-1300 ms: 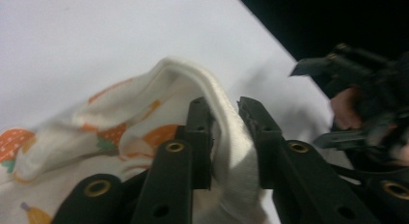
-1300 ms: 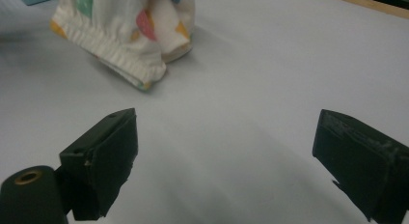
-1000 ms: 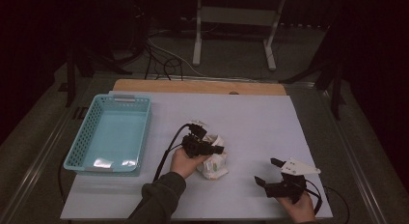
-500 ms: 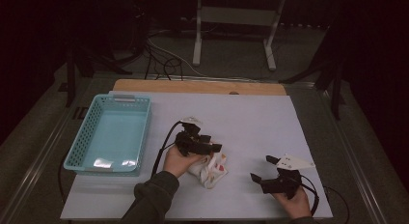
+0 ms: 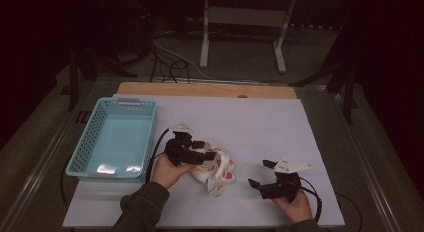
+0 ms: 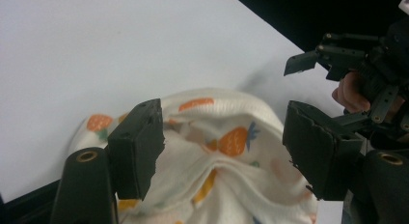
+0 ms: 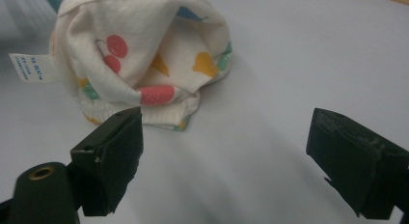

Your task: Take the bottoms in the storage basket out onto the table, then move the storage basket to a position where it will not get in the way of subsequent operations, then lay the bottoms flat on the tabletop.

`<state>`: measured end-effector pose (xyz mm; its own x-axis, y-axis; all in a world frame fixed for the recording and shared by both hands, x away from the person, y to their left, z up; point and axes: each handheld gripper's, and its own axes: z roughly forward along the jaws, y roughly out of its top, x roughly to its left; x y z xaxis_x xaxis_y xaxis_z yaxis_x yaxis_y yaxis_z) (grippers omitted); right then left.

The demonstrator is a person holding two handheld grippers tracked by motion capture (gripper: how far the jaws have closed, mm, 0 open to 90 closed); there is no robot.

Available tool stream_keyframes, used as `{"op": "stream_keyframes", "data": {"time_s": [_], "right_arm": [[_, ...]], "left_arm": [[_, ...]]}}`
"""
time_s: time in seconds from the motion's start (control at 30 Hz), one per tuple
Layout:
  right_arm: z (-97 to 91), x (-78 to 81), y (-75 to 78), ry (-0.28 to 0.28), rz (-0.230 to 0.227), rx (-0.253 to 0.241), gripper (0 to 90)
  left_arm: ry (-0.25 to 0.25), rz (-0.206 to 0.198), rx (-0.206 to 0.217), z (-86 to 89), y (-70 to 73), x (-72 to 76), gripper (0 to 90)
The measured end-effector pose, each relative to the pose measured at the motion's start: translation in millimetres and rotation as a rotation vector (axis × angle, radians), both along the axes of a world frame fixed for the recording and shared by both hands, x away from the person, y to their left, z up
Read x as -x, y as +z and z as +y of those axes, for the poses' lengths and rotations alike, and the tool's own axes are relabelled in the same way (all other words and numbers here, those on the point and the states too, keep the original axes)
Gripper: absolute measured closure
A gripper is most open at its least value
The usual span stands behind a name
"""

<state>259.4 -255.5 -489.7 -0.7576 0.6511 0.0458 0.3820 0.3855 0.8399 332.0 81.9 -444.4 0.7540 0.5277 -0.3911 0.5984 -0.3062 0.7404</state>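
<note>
The crumpled cream cloth printed with fruit [image 5: 216,167] lies bunched on the white table sheet [image 5: 260,122], near its front middle. My left claw [image 6: 222,147] has just been opening and straddles it without pressing. My right claw [image 7: 226,151] gapes wide, empty, nearby. Bare sheet surrounds; the turquoise plastic basket [image 5: 85,152] stands left. The white tag [image 7: 28,67] is unreadable.

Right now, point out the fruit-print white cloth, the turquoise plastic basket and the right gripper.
Fruit-print white cloth [image 5: 218,168]: high view, middle of the bundle.
Turquoise plastic basket [image 5: 86,146]: high view, left wall.
Right gripper [image 5: 260,173]: high view, midway between its fingertips.
</note>
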Motion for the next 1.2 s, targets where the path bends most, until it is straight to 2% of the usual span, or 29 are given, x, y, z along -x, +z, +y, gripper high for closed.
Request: {"op": "stream_keyframes", "data": {"time_s": [0.4, 0.57, 0.87, 0.93, 1.07, 1.1, 1.13, 1.2], "right_arm": [[17.8, -1.2, 0.8, 0.042, 0.009, 0.020, 13.8], [22.1, -0.8, 0.6, 0.055, 0.011, 0.022, 14.5], [28.0, 0.6, -0.4, 0.085, 0.005, 0.018, 16.1], [32.4, 0.8, -0.9, 0.111, 0.004, 0.032, 20.4], [42.9, -1.9, -3.4, 0.152, 0.010, 0.022, 28.2], [45.3, -2.7, -4.2, 0.155, 0.011, 0.028, 29.3], [50.3, -5.3, -6.9, 0.174, 0.017, 0.038, 34.8], [55.5, -8.7, -10.9, 0.189, 0.027, 0.062, 38.3]], "left_arm": [[0.040, -0.005, 0.003, 15.5, -13.1, 14.4, 26.8], [0.037, -0.002, 0.002, 19.8, -19.0, 20.6, 26.1], [0.049, 0.004, 0.011, 29.2, -30.9, 29.6, 33.5], [0.044, 0.010, 0.005, 29.4, -33.1, 30.3, 36.4], [0.033, 0.009, -0.026, 26.0, -37.9, 32.3, 45.7], [0.031, 0.005, -0.041, 23.9, -40.0, 32.7, 47.3], [0.029, 0.007, -0.041, 23.4, -41.0, 32.7, 49.5], [0.026, 0.019, -0.046, 21.7, -45.5, 32.2, 52.5]]}}
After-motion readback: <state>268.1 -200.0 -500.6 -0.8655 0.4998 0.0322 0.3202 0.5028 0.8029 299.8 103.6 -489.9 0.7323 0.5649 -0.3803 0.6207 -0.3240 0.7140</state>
